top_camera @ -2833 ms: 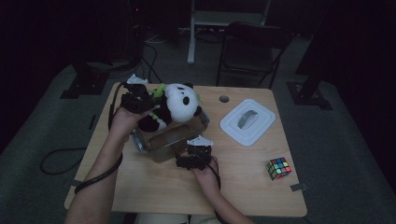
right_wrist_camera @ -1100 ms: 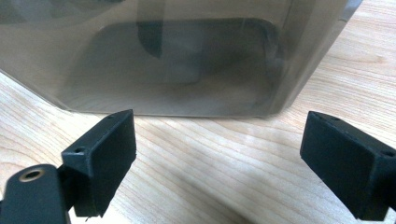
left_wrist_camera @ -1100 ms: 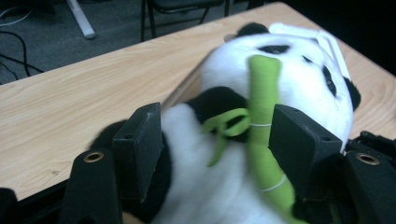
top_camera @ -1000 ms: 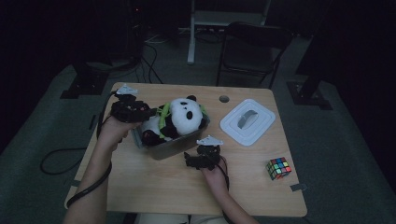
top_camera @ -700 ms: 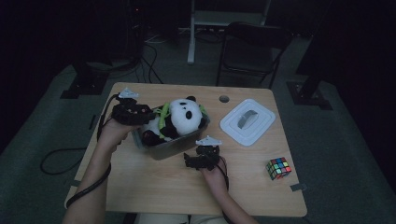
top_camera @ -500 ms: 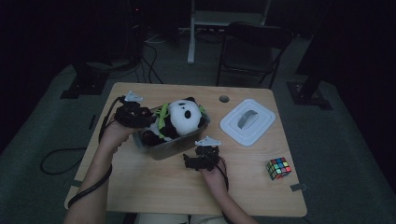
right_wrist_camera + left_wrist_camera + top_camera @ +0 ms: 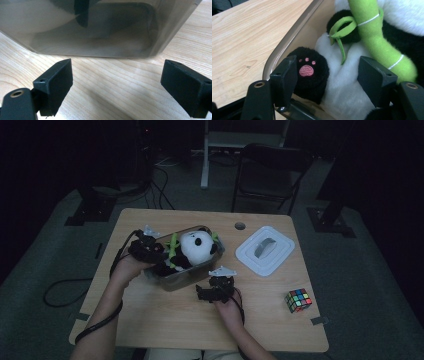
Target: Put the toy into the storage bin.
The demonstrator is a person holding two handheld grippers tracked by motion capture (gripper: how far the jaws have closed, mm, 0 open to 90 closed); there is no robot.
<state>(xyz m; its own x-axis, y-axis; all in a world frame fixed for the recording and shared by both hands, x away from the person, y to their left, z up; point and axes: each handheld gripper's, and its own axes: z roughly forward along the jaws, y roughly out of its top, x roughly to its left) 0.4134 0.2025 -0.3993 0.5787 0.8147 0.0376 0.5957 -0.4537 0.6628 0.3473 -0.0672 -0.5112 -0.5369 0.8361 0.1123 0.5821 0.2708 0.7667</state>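
Change since the earlier frames: the panda plush (image 7: pixel 192 251), once held up above the clear tub (image 7: pixel 172 281), now sits down inside it, and the left tongs (image 7: pixel 159 254) have sunk with it to the tub's left rim.

Left tongs: in the left gripper view the jaws stand either side of the plush's white belly and black paw (image 7: pixel 308 72). They have just been closing a little. The left jaw lies against the paw; whether the right one presses the fur cannot be told, so grip or release is undecided.

Panda plush: lying in the tub, white head toward the desk's far edge, green bamboo stalk (image 7: pixel 372 37) across its chest.

Clear tub: left of the desk's centre, resting flat.

Right tongs (image 7: pixel 209 290): just short of the tub's near wall (image 7: pixel 95 32), jaws wide apart with nothing between them, over bare desk (image 7: pixel 165 320).

White lid (image 7: pixel 265 251): right of the tub, toward the far right corner, apart from it.

Colour cube (image 7: pixel 298 300): near the right edge, untouched.

Judgement: placing looks all but done; letting go and fitting the lid likely remain.
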